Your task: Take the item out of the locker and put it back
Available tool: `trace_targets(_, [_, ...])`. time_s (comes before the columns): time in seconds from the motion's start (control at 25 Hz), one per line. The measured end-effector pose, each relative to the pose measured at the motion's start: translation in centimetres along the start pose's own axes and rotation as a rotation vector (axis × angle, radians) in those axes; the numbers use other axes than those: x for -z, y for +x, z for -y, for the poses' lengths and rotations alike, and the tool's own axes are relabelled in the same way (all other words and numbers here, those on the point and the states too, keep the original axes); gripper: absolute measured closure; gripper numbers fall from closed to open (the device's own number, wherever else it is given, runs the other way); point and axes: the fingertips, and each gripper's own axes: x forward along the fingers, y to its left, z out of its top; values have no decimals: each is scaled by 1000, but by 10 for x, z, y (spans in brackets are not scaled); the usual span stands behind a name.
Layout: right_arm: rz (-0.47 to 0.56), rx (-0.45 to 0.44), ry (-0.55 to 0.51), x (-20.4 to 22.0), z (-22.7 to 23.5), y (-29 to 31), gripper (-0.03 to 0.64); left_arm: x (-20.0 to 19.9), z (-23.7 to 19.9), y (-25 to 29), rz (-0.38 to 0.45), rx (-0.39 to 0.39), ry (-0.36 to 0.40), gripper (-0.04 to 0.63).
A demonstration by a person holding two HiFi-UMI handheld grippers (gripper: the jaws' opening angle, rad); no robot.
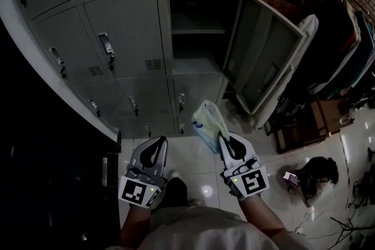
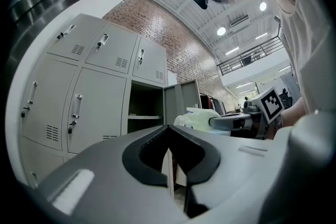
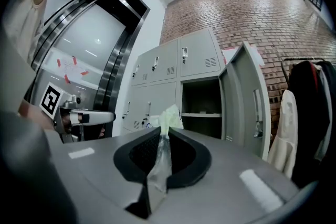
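Observation:
A pale green-white plastic bag (image 1: 208,121) hangs in front of me, its twisted top pinched in my right gripper (image 1: 221,136), which is shut on it. In the right gripper view the bag (image 3: 169,115) rises from between the jaws of that gripper (image 3: 161,136). Straight ahead is the open locker (image 1: 196,38), its grey door (image 1: 263,55) swung out to the right and a shelf inside. My left gripper (image 1: 161,140) is beside the bag on the left, shut and holding nothing. Its jaws meet in the left gripper view (image 2: 169,139), with the bag (image 2: 197,117) beyond.
Closed grey lockers (image 1: 117,38) fill the wall left of the open one. Dark coats on a rack (image 1: 345,38) and a white garment (image 1: 299,61) hang right of the door. A wooden crate (image 1: 310,123) and a dark bag (image 1: 313,175) sit on the tiled floor at right.

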Motion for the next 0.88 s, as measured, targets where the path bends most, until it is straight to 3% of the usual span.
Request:
trace_targets(0.52, [45,165,-53,-18,74,150,609,-11,-119,117,83,128,26,617])
trace_targets(0.88, [55,180,-76,-23,107,199,609,-8,-148,160,72,133,42,617])
